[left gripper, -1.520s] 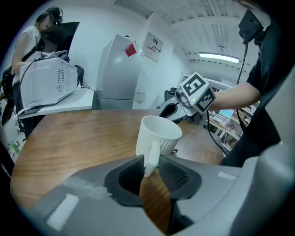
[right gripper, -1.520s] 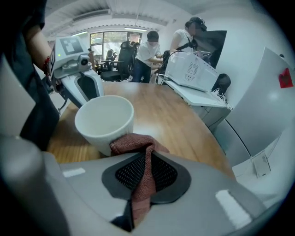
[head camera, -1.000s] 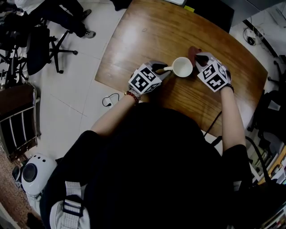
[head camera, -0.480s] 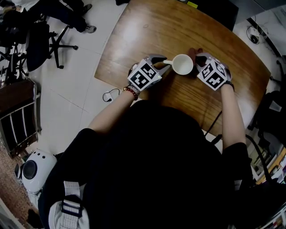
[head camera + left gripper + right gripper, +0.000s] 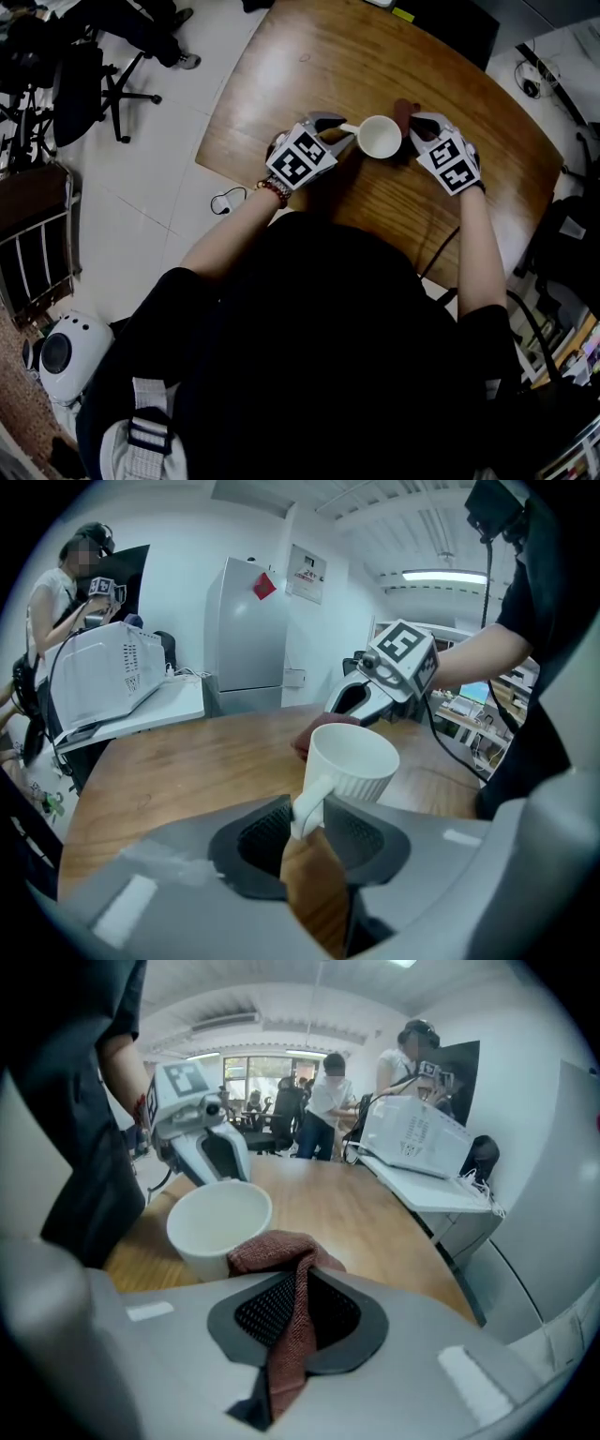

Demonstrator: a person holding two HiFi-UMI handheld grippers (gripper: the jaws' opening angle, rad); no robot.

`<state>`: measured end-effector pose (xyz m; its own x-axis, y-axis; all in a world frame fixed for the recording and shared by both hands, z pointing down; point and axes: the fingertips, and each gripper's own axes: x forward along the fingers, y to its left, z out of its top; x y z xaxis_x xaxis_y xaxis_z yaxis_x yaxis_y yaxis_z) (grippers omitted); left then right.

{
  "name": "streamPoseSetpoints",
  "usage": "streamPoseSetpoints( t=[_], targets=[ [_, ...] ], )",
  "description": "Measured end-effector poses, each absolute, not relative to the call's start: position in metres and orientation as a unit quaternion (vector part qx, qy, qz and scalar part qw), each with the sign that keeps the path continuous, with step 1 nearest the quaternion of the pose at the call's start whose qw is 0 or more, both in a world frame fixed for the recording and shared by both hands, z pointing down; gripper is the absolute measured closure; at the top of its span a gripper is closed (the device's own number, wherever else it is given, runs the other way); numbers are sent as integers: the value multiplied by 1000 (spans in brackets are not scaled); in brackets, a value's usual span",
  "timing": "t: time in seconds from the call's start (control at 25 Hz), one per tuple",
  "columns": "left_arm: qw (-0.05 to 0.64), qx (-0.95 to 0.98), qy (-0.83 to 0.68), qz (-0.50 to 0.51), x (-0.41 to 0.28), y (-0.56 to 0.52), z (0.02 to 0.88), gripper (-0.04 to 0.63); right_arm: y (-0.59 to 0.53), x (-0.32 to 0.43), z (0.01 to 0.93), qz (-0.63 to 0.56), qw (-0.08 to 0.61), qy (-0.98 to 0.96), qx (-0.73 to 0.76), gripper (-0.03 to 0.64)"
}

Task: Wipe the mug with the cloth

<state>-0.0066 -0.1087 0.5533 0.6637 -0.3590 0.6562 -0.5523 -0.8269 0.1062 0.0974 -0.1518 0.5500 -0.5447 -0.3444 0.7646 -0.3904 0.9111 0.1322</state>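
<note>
Wooden tabletop (image 5: 309,66) under office light carries a white mug (image 5: 380,138), upright, about midway along and nearer the edge by the person. The left gripper (image 5: 339,131) is clenched on the mug's handle (image 5: 309,803). The right gripper (image 5: 412,127), on the mug's opposite side, grasps a reddish-brown cloth (image 5: 281,1260), whose bunched end lies at the mug's outer wall.

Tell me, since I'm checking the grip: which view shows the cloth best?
The right gripper view: the cloth is close up, pinched between the right gripper's shut jaws, next to the mug. The head view shows only a dark-red patch beyond the mug; the left gripper view, a sliver behind it.
</note>
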Motion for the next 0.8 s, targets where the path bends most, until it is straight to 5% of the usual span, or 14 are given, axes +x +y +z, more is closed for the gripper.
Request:
streamPoseSetpoints(
  t=[0.8],
  targets=[
    [154, 901, -255, 315, -5, -109, 548, 488, -166, 63, 555, -67, 481, -873, 47, 584]
  ],
)
